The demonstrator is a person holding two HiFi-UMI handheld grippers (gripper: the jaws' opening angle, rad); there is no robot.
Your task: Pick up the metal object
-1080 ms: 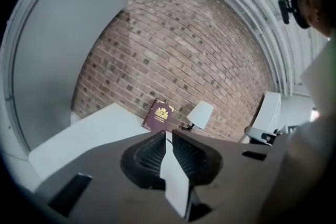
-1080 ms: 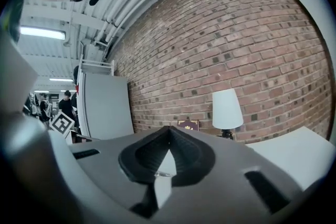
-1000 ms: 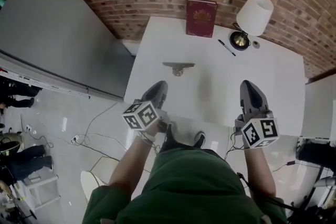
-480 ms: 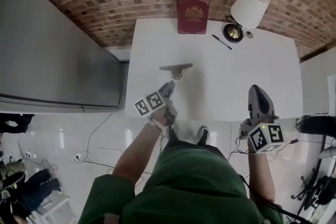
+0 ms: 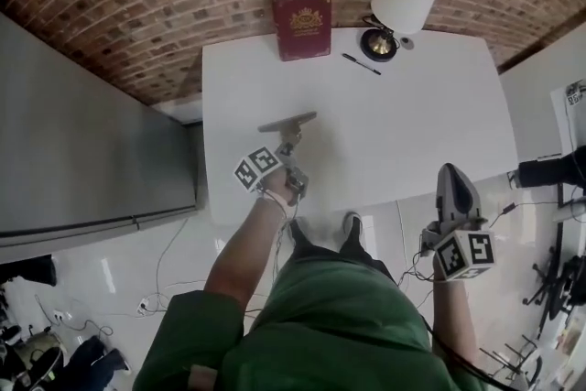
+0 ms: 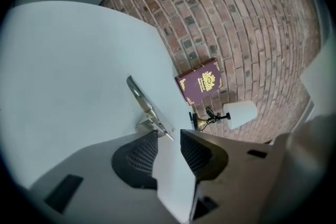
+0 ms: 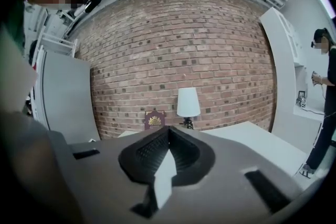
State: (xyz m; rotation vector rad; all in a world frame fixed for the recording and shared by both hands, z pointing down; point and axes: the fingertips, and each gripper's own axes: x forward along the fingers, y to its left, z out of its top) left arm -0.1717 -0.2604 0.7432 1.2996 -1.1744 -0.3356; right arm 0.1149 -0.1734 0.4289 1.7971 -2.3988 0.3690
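Observation:
The metal object (image 5: pixel 287 121), a flat bar on a small foot, lies on the white table (image 5: pixel 421 124) near its left edge. In the left gripper view the metal object (image 6: pixel 148 110) sits just beyond the fingertips, slightly left of the gap. My left gripper (image 5: pixel 291 158) (image 6: pixel 169 134) hovers right behind it; its jaws are opening, with nothing between them. My right gripper (image 5: pixel 451 181) (image 7: pixel 168 129) hangs off the table's near edge, level with the tabletop, its jaws meeting at the tips and holding nothing.
A dark red book (image 5: pixel 301 11) leans at the table's back by the brick wall. A lamp with a white shade (image 5: pixel 400 0) stands to its right, a black pen (image 5: pixel 361 63) beside it. A grey cabinet (image 5: pixel 82 142) flanks the left. A person (image 7: pixel 326 92) stands at far right.
My left gripper has moved forward over the table, right up to the metal object. My right gripper has stayed back off the near edge.

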